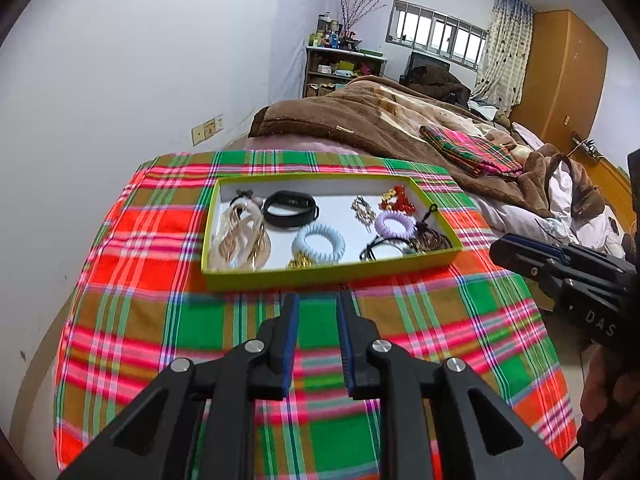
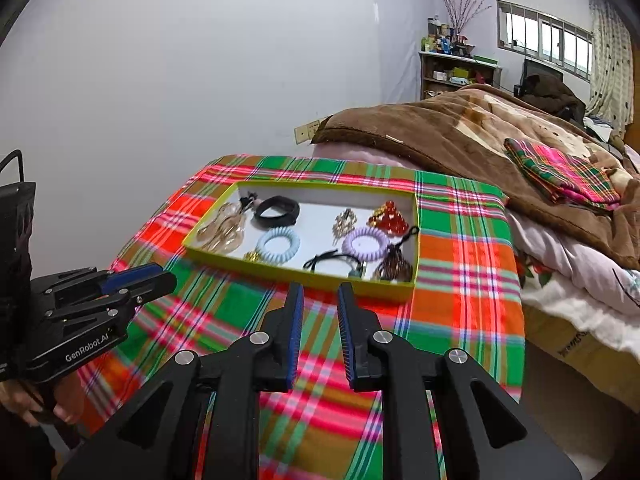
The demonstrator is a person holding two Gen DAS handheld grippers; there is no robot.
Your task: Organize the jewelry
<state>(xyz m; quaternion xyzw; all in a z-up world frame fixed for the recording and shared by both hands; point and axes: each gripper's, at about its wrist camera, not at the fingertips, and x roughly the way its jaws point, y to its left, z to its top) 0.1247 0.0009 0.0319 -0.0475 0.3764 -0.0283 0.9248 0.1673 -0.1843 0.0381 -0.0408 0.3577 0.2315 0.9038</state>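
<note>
A shallow yellow-green box (image 1: 328, 274) lies on a plaid cloth (image 1: 160, 320). It holds a clear-and-gold hair claw (image 1: 240, 236), a black wristband (image 1: 291, 208), a pale blue coil hair tie (image 1: 318, 242), a lilac coil tie (image 1: 396, 224), red beads (image 1: 396, 198), a gold clip (image 1: 362, 210) and a brown beaded piece (image 1: 430, 238). My left gripper (image 1: 319, 298) hovers just short of the box's near wall, jaws slightly apart and empty. My right gripper (image 2: 321, 288) stands the same way before the box (image 2: 304, 276), open with nothing between its fingers.
The cloth covers the end of a bed under a brown blanket (image 1: 360, 120), with a folded plaid cloth (image 1: 472, 148) on top. A white wall runs along the left. A shelf (image 1: 340, 68), window and wooden wardrobe (image 1: 560, 80) stand far behind. A hand (image 2: 60, 404) holds the left gripper.
</note>
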